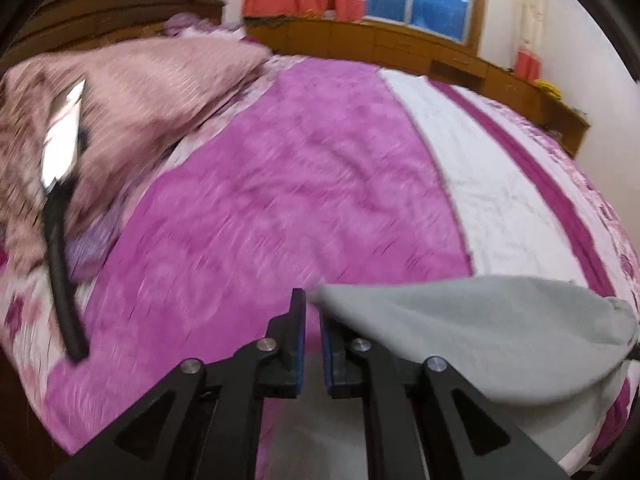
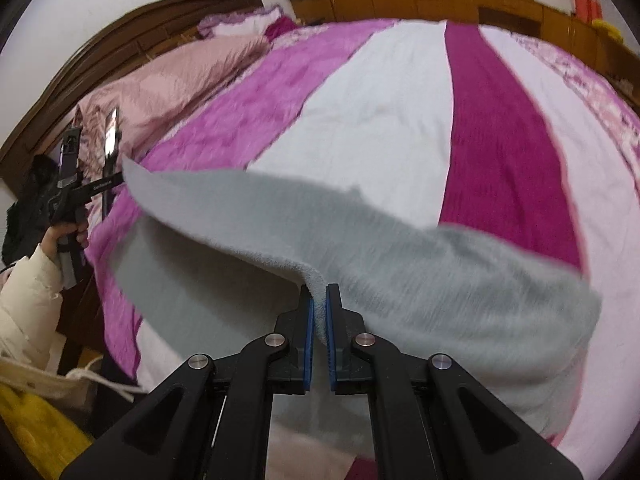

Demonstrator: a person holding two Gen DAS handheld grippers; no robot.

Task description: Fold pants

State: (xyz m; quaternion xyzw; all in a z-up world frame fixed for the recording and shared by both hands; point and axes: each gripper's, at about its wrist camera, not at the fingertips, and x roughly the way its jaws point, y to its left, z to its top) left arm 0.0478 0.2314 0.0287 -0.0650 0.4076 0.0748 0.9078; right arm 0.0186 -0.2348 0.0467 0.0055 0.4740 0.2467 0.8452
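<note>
The grey fleece pants (image 2: 440,300) hang in the air over the bed, stretched between both grippers. My right gripper (image 2: 318,294) is shut on a bunched fold of the cloth, which shows between its blue pads. In the right wrist view my left gripper (image 2: 120,177) is at the far left, held by a hand (image 2: 60,236), with the pants' far corner at its tips. In the left wrist view the pants (image 1: 460,328) drape over the right finger, and their corner ends at the nearly closed tips of my left gripper (image 1: 311,300).
Below lies a bedspread (image 1: 280,180) striped purple, white and magenta. A folded pink quilt (image 1: 140,92) sits by the wooden headboard (image 2: 160,20). A phone on a black bendy stand (image 1: 60,148) rises at the bed's left side. Wooden cabinets (image 1: 400,48) and a curtained window line the far wall.
</note>
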